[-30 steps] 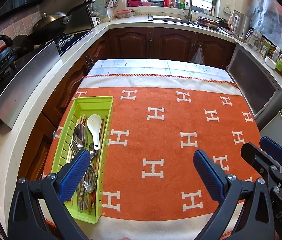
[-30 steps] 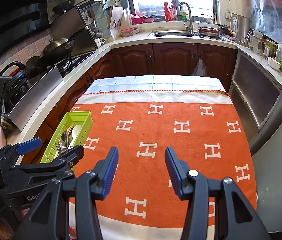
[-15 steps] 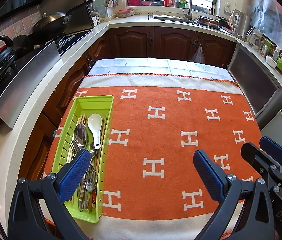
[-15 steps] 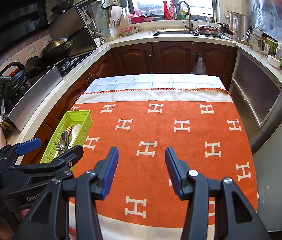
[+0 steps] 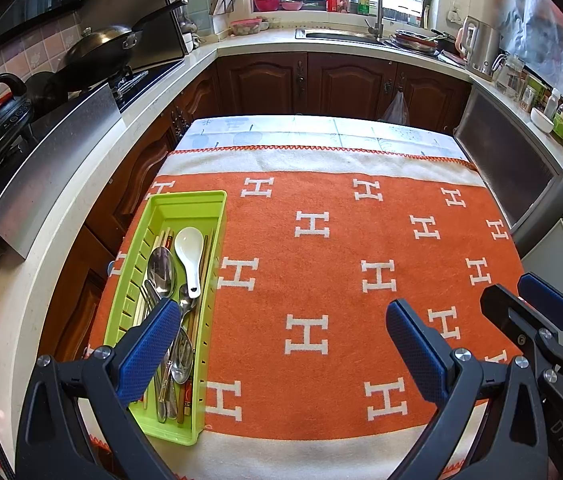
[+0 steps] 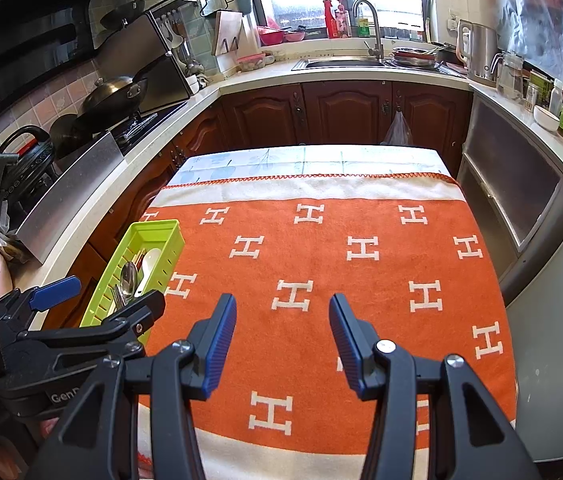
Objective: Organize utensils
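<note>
Above the orange blanket, left gripper and right gripper hover level, fingers spread, holding nothing.

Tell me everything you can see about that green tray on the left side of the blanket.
The green tray is a long, narrow, lime plastic bin with slotted side walls, lying flat near the orange blanket's left edge. It holds a white ceramic spoon, metal spoons and chopsticks, jumbled lengthwise. Neither claw touches it.
</note>
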`<state>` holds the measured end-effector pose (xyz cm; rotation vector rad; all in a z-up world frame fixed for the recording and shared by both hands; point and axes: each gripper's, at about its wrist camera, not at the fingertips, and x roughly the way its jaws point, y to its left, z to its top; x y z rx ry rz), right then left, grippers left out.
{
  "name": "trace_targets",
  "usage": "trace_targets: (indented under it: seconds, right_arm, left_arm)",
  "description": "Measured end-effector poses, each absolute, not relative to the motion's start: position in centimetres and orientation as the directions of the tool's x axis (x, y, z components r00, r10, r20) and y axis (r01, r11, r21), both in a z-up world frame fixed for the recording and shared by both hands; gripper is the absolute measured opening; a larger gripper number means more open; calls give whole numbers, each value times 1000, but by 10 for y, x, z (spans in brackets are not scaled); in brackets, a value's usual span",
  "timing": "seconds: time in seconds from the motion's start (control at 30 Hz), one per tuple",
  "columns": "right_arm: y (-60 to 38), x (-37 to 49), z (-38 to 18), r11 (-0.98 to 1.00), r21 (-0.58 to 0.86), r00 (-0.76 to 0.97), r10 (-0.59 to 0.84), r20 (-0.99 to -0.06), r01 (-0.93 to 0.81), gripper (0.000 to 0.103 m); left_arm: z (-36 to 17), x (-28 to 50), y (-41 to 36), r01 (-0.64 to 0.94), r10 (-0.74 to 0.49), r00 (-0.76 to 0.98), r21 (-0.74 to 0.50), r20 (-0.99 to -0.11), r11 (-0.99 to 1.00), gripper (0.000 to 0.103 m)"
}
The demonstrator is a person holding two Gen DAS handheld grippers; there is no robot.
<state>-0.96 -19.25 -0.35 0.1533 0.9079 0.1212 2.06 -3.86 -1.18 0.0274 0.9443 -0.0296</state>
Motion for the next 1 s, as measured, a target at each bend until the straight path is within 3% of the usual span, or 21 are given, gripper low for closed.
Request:
trace_targets:
  seconds: [1.0]
  right_arm:
    - [-190, -15, -9, 981, 193, 606, 168, -778, -24, 49]
  left_arm:
    - [-12, 20, -39, 39, -11, 585, 14, -811, 999, 102]
